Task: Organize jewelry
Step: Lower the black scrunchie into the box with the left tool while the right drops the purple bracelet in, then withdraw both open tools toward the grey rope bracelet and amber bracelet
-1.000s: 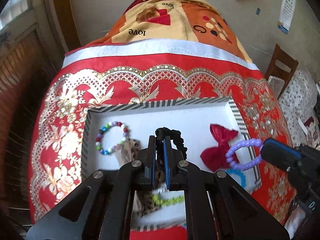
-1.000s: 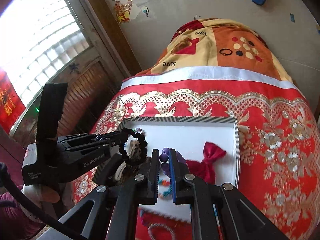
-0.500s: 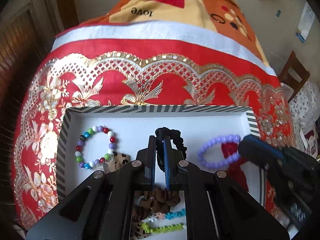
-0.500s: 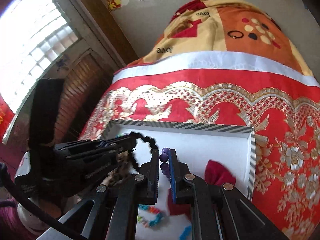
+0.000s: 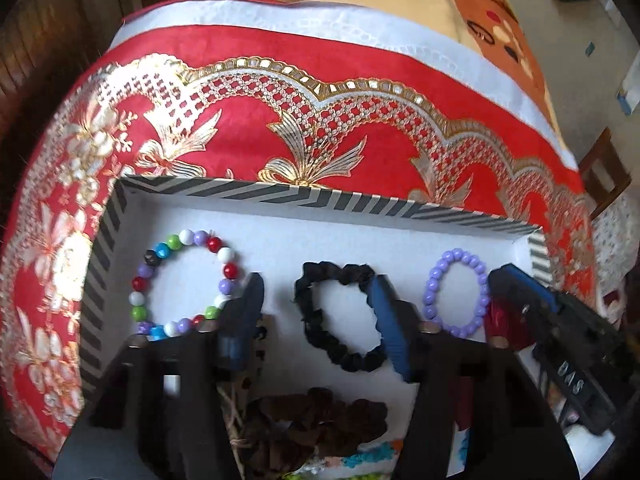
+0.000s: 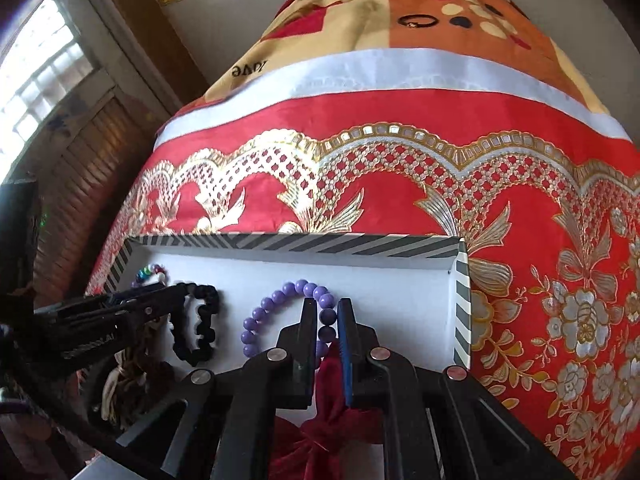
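A white tray with a striped rim (image 5: 280,192) (image 6: 304,242) lies on a red and gold cloth. My left gripper (image 5: 316,312) (image 6: 180,290) is open and its jaws are opening. A black scrunchie (image 5: 352,360) (image 6: 200,320) lies flat on the tray floor between them, untouched by the pads. To its right lies a purple bead bracelet (image 5: 432,296) (image 6: 260,316). My right gripper (image 6: 328,316) (image 5: 516,292) holds the bracelet's right side between its pads as its jaws begin opening. A multicoloured bead bracelet (image 5: 212,244) (image 6: 150,272) lies at the tray's left.
A dark red bow (image 6: 328,420) (image 5: 504,324) lies under my right gripper. Close to the tray's near side are a brown scrunchie (image 5: 316,420) and some bright woven bands (image 5: 360,456). A patterned blanket (image 6: 400,28) is heaped beyond the cloth, and a wooden chair (image 5: 604,176) stands far right.
Both grippers have come down into the tray. The left jaws have spread and the black scrunchie now lies on the tray floor. The purple bracelet has come down beside it.
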A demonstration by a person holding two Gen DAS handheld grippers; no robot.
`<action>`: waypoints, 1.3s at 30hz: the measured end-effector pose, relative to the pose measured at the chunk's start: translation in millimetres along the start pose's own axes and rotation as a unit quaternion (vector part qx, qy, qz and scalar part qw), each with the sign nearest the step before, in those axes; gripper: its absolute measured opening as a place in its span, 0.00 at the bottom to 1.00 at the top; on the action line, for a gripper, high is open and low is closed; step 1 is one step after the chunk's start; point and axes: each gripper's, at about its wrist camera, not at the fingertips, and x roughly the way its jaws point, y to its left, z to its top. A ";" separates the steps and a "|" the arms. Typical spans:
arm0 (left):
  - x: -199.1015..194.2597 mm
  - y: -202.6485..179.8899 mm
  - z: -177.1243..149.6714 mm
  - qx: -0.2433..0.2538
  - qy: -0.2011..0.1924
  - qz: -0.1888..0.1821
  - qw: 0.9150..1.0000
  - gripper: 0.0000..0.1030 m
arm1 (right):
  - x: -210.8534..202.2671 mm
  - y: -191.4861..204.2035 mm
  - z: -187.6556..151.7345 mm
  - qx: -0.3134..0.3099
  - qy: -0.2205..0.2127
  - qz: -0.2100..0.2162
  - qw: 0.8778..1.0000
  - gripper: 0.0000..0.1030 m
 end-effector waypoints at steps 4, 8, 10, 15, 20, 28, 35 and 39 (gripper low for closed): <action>-5.9 3.6 -2.9 -0.005 -0.010 0.004 1.000 0.55 | -11.6 -0.9 -4.9 0.003 -0.015 -0.001 1.000 0.34; -16.6 3.2 -7.5 -0.004 -0.017 0.015 1.000 0.55 | -28.4 0.2 -12.5 0.011 -0.027 0.008 1.000 0.34; -23.3 3.8 -11.5 0.002 -0.024 0.026 0.999 0.55 | -37.6 4.2 -17.4 0.005 -0.033 0.004 0.999 0.34; -47.1 5.5 -30.4 0.024 -0.047 0.059 0.997 0.55 | -62.3 15.0 -33.1 -0.004 -0.048 -0.016 0.999 0.35; -70.8 5.8 -52.3 0.042 -0.065 0.091 0.993 0.55 | -85.4 26.8 -55.5 0.000 -0.053 -0.019 0.998 0.38; -111.4 5.0 -98.9 0.062 -0.081 0.067 0.993 0.55 | -118.9 52.7 -101.7 -0.004 -0.053 -0.036 0.998 0.40; -139.7 17.9 -135.8 0.064 -0.091 0.059 0.992 0.55 | -143.8 71.2 -137.7 0.016 -0.062 -0.049 0.997 0.42; -151.1 23.8 -153.2 0.064 -0.092 0.054 0.992 0.55 | -149.3 82.8 -152.7 0.019 -0.064 -0.061 0.996 0.42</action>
